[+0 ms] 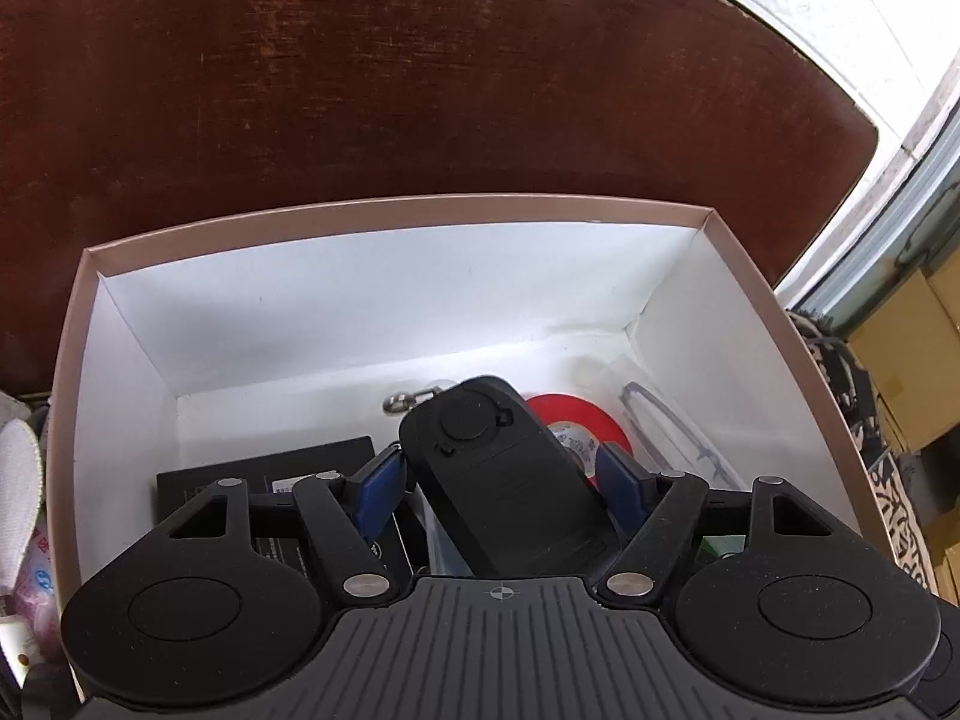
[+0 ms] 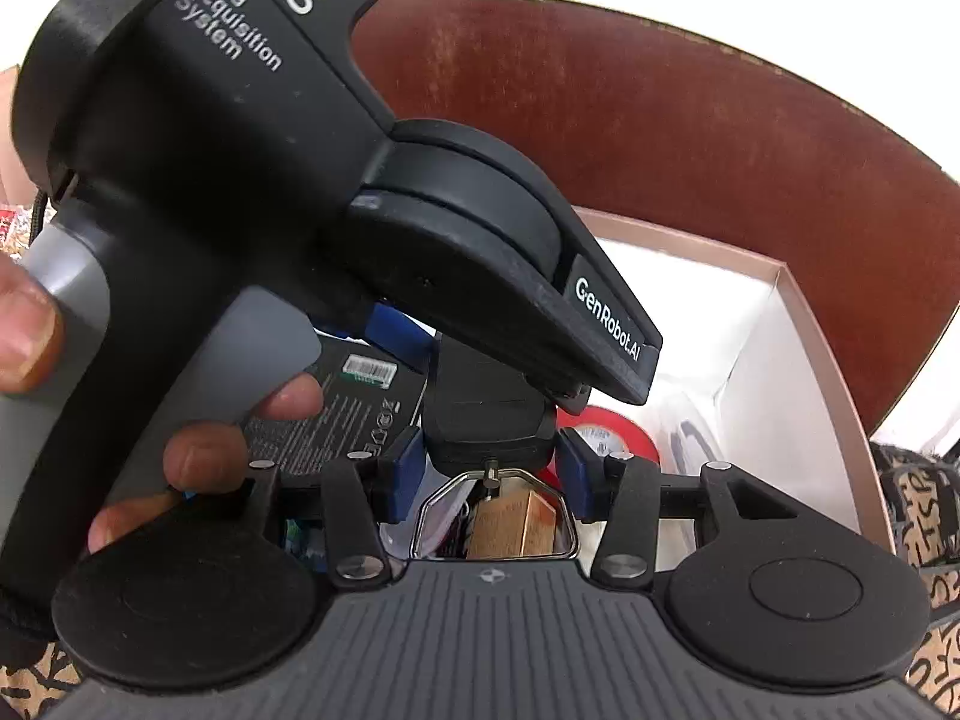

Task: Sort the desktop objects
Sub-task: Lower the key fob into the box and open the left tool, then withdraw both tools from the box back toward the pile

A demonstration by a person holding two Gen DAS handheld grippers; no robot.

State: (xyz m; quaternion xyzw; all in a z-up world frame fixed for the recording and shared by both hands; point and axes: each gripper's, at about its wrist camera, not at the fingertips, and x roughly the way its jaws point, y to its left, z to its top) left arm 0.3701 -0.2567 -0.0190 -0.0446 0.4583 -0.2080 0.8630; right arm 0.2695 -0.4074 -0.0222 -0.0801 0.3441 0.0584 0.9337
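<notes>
A black oblong device (image 1: pixel 498 474) hangs over the open box (image 1: pixel 390 207). It lies between the blue pads of my left gripper (image 1: pixel 504 480). Red tape shows in a slit beside the right pad, so these jaws stand open around it. In the right wrist view my right gripper (image 2: pixel 489 465) is shut on the near end of the same device (image 2: pixel 486 414), where a metal wire loop (image 2: pixel 432 504) hangs. The left tool's black housing (image 2: pixel 210 150) fills the upper left, held by a hand (image 2: pixel 198 456).
In the box lie a red tape roll (image 1: pixel 576 420), glasses in a clear bag (image 1: pixel 672 432), a flat black package (image 1: pixel 270 468) and a metal clasp (image 1: pixel 408 402). The box stands on a dark brown wooden table (image 1: pixel 420 60). Patterned fabric (image 1: pixel 888 480) lies to its right.
</notes>
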